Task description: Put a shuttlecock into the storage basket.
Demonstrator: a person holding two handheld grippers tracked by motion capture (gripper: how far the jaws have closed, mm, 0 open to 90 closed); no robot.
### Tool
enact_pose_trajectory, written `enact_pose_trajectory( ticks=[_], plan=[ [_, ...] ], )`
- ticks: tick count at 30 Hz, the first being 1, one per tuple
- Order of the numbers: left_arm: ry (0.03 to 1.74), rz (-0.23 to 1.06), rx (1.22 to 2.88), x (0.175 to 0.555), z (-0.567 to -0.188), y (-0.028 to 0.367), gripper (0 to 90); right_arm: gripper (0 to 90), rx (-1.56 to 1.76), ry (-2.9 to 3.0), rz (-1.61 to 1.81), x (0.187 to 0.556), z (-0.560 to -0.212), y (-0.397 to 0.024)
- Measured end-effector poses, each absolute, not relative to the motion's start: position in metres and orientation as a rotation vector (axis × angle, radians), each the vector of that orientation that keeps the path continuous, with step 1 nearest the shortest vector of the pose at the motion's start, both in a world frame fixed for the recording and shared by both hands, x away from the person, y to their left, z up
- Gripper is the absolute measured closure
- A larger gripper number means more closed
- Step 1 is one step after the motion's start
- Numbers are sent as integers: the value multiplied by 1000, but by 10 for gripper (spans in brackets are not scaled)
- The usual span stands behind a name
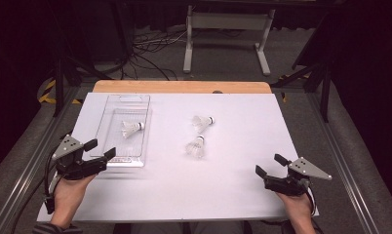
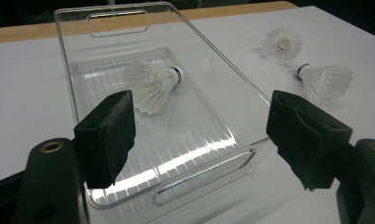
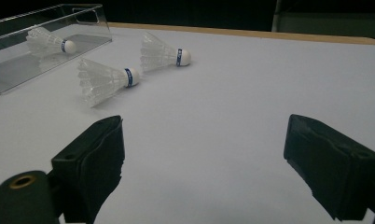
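Now for two light birdies ahead of the wide-open right gripper (image 3: 202,168).
Feathers bend easily; pinch the nearest shuttlecock (image 3: 104,80) by its firm round tip.

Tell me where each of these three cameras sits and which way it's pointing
High view: above the person's side, looking forward and down on the table; both hands, left tongs and right tongs show.
Left gripper view: rides the left tongs, facing the clear tray; its two black jaws show.
Right gripper view: rides the right tongs, facing across the table toward two loose shuttlecocks; its jaws show.
All three share the shuttlecock in the tray.
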State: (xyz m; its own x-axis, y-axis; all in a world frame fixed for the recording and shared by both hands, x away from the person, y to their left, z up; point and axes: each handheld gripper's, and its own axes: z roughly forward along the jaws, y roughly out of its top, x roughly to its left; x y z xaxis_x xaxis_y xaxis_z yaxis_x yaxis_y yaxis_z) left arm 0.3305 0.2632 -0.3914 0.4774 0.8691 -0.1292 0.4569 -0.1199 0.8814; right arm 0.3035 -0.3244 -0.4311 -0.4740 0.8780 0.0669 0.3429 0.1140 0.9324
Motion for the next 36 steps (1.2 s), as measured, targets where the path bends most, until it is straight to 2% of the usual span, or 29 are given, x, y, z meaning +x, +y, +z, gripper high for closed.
enact_pose_trajectory(
  ticks=[36],
  plan=[
    [1093, 527, 1696, 304, -411, 266, 237, 130, 1191, 1871, 1347, 303, -430, -325]
  ],
)
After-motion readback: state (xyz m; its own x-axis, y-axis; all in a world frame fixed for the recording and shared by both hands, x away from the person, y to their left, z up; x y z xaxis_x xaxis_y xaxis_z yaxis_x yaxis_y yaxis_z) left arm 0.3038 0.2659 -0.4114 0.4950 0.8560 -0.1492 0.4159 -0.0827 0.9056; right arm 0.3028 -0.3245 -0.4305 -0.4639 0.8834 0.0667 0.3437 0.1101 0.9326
